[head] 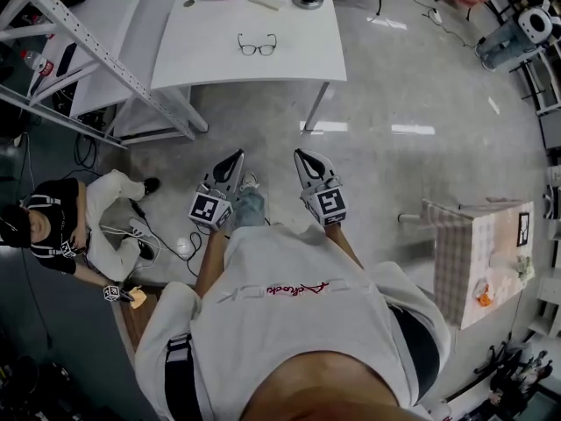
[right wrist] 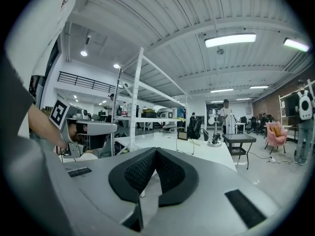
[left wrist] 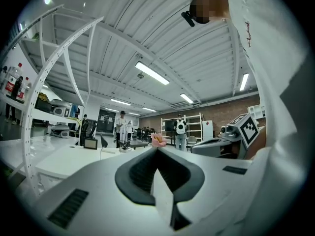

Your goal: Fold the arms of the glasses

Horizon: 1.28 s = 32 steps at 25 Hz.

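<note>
Well short of the table (head: 210, 68), the left gripper (head: 235, 158) and right gripper (head: 302, 156) sit pinched together, empty. Glasses (head: 257, 46) lie at 12 o'clock: probably light and fragile, best steadied at the front rim. Only the head view shows them; both gripper views catch ceiling (left wrist: 147, 43) instead.
</note>
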Each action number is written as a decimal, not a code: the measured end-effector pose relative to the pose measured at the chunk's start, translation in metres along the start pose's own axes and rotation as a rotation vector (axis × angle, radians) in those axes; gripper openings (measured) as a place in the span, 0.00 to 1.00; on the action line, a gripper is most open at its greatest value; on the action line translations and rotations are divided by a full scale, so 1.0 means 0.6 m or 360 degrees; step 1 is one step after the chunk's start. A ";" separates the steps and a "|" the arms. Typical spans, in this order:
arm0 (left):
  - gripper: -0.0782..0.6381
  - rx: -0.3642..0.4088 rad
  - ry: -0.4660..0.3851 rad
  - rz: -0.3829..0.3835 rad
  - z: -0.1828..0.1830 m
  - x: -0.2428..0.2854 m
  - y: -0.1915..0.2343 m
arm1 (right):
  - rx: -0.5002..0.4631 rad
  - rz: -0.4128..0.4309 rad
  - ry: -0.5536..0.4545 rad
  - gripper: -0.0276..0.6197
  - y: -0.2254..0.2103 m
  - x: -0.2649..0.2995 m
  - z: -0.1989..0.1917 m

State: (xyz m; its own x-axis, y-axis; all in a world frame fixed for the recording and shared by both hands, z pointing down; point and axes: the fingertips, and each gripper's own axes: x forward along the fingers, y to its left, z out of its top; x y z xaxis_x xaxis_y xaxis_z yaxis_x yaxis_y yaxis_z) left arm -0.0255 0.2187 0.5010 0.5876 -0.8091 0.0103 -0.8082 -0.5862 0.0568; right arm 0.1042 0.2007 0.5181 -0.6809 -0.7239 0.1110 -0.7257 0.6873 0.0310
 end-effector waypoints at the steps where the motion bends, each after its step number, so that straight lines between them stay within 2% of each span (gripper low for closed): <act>1: 0.11 -0.0002 -0.0003 -0.0007 0.000 0.010 0.010 | -0.0002 -0.0001 -0.0002 0.09 -0.005 0.012 0.003; 7: 0.11 -0.0008 -0.0029 -0.0050 0.015 0.070 0.080 | -0.0021 -0.0049 0.0011 0.09 -0.050 0.090 0.018; 22: 0.11 -0.0045 -0.0046 -0.0117 0.037 0.146 0.273 | -0.0090 -0.0110 0.0038 0.09 -0.098 0.295 0.072; 27: 0.11 -0.0023 -0.0038 -0.0170 0.035 0.165 0.330 | -0.0093 -0.0155 0.0044 0.09 -0.101 0.345 0.073; 32: 0.11 -0.0046 -0.0014 -0.0234 0.021 0.185 0.345 | -0.0079 -0.0232 0.0076 0.09 -0.118 0.351 0.052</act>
State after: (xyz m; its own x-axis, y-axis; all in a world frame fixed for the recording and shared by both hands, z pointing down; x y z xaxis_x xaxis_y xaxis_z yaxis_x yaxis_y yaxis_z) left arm -0.1280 0.0070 0.5014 0.6989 -0.7151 -0.0089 -0.7120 -0.6969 0.0860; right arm 0.0090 -0.0022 0.5085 -0.5622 -0.8136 0.1487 -0.8101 0.5779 0.0992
